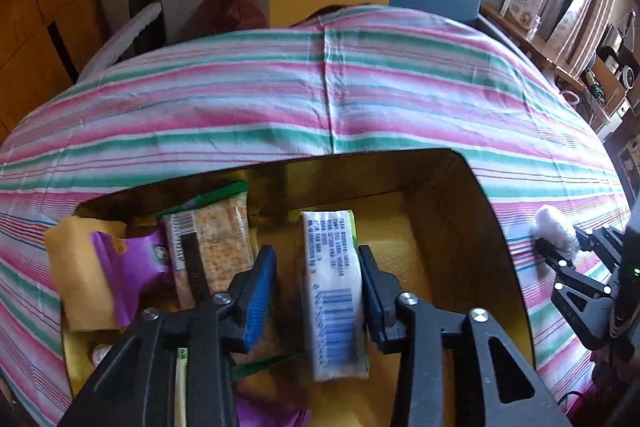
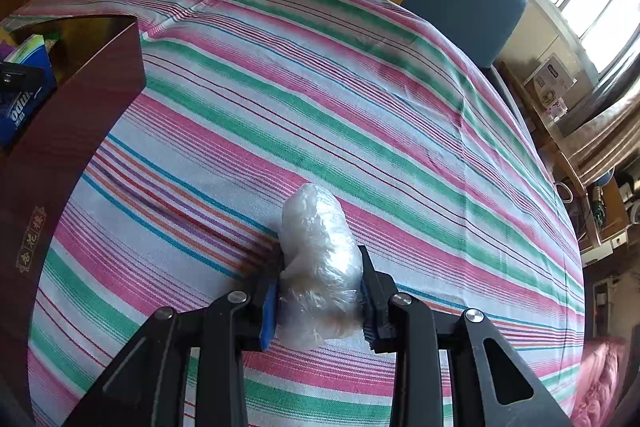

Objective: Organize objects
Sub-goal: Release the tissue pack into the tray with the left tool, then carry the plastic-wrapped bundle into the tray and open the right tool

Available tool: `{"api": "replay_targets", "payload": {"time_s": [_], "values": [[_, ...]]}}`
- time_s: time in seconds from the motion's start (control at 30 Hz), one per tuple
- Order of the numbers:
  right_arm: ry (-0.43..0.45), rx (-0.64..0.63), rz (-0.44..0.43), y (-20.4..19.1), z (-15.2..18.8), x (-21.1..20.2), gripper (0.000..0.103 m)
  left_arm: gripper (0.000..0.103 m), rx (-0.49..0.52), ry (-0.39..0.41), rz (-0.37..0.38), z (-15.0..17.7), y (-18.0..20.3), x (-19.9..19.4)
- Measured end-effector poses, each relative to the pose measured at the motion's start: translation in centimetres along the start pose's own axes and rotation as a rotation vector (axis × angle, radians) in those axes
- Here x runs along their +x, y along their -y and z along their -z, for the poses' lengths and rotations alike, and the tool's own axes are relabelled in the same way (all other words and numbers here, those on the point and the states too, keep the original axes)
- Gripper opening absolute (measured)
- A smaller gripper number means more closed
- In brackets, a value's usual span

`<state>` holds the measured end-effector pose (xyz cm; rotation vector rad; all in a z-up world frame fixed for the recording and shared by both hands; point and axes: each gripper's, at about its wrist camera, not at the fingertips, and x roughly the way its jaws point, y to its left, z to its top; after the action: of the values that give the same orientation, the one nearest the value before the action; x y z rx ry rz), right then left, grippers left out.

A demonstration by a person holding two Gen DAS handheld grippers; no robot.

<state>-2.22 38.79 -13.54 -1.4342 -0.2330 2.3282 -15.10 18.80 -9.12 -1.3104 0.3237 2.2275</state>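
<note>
A: We found the left gripper (image 1: 318, 291) over the box (image 1: 460, 187) with its fingers (image 1: 260, 291) apart; the white packet (image 1: 334, 291) stood between them, one pad close against its side, the other clear. We judged it released into the box, beside the cracker pack (image 1: 212, 247).

B: And the right gripper (image 2: 320, 299)?

A: Its fingers were clamped on the wrapped bundle (image 2: 316, 259), which rested low on the striped cloth (image 2: 360, 107), well right of the box.

B: Our advice for the step?

A: Withdraw the left straight up so the packet did not tip, then carry the bundle over the wall to the bare floor right of the packet.
</note>
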Motion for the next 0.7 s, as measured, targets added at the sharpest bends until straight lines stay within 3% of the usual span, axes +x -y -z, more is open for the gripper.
{"api": "replay_targets", "payload": {"time_s": [0.33,0.6,0.7], "values": [[0.007,0.005,0.004,-0.2,0.1,-0.1,0.033,0.044,0.007,0.207,-0.045,2.7,0.0,-9.2],[-0.023,0.043,-0.002,0.1,0.2,-0.4,0.033,0.049,-0.057,0.254,-0.072,6.6,-2.0,-13.8],[-0.049,0.119,-0.040,0.6,-0.3,-1.3,0.033,0.053,-0.074,0.265,-0.097,7.8,-3.0,-14.7]]}}
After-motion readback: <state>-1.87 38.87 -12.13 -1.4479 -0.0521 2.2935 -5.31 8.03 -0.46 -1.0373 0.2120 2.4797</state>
